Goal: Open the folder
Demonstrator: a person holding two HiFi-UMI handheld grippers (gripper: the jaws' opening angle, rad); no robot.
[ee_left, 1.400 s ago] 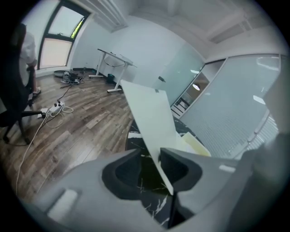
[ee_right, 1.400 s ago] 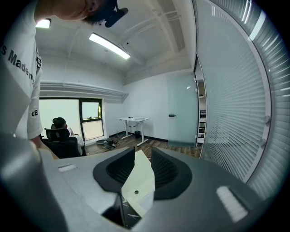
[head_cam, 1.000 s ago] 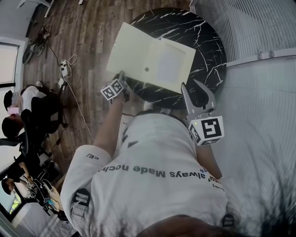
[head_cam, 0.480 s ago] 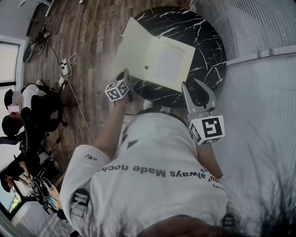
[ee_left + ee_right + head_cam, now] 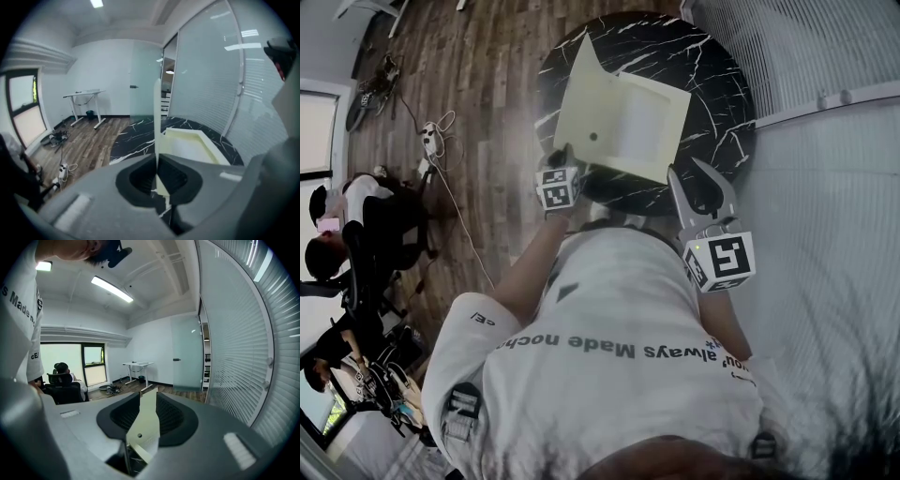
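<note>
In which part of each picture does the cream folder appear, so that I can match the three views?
Head view: top centre, the folder on the black table, its cover raised in the shut left tongs.
Left gripper view: centre, cover edge-on in the tongs, the rest lying behind to the right.
Right gripper view: lower centre, in the gap of the open right tongs.
Shared landmark: the slatted wall, at the right in all three.

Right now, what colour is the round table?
The table is black with thin white streaks, like marble. The head view shows it best.
</note>
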